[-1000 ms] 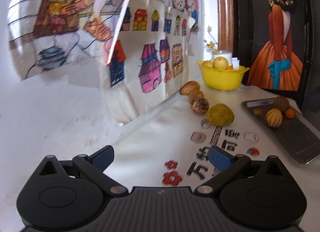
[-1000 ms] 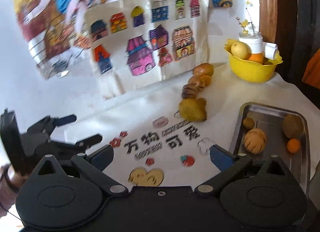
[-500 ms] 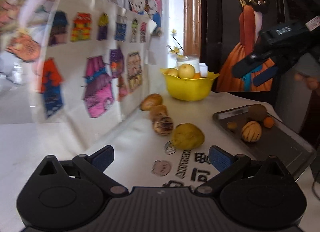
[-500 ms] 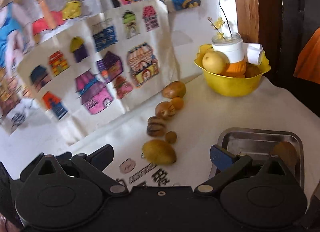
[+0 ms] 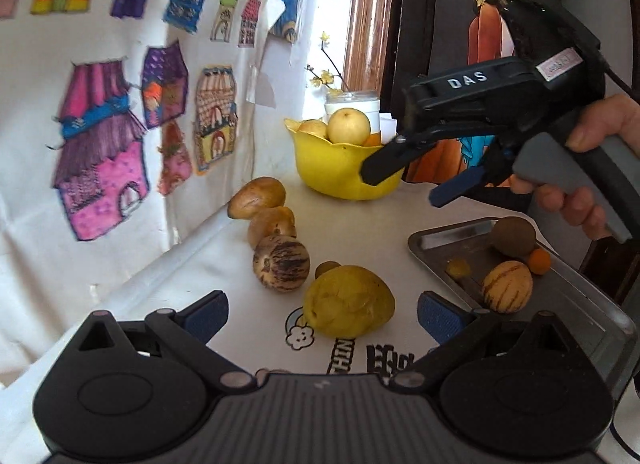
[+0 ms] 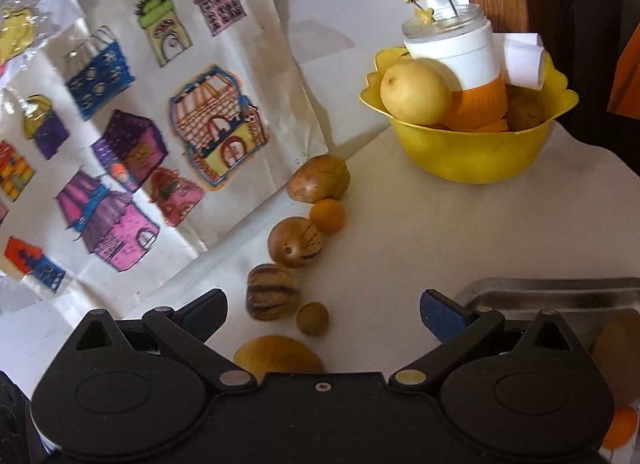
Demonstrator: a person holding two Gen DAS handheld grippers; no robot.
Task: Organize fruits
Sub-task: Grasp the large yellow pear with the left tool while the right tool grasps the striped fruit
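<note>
A row of fruits lies on the white table: a large yellow fruit [image 5: 348,301], a striped round fruit [image 5: 281,263], and two brown ones [image 5: 257,198] behind. My left gripper [image 5: 322,315] is open and empty, with the large yellow fruit just ahead between its fingers. My right gripper [image 5: 404,180] is open and empty, held in the air above the table in front of the yellow bowl [image 5: 340,168]. In the right wrist view the gripper [image 6: 323,311] hovers over the striped fruit [image 6: 273,297] and a small round fruit [image 6: 312,318].
A metal tray [image 5: 560,296] at the right holds a striped melon [image 5: 506,291], a brown fruit [image 5: 513,236] and a small orange one [image 5: 539,261]. The yellow bowl [image 6: 472,152] holds a pear [image 6: 414,90] and a jar. Drawings hang along the left wall [image 5: 120,136].
Both grippers have moved forward toward the fruit row. The right gripper has come into the left wrist view, above the table near the bowl.
</note>
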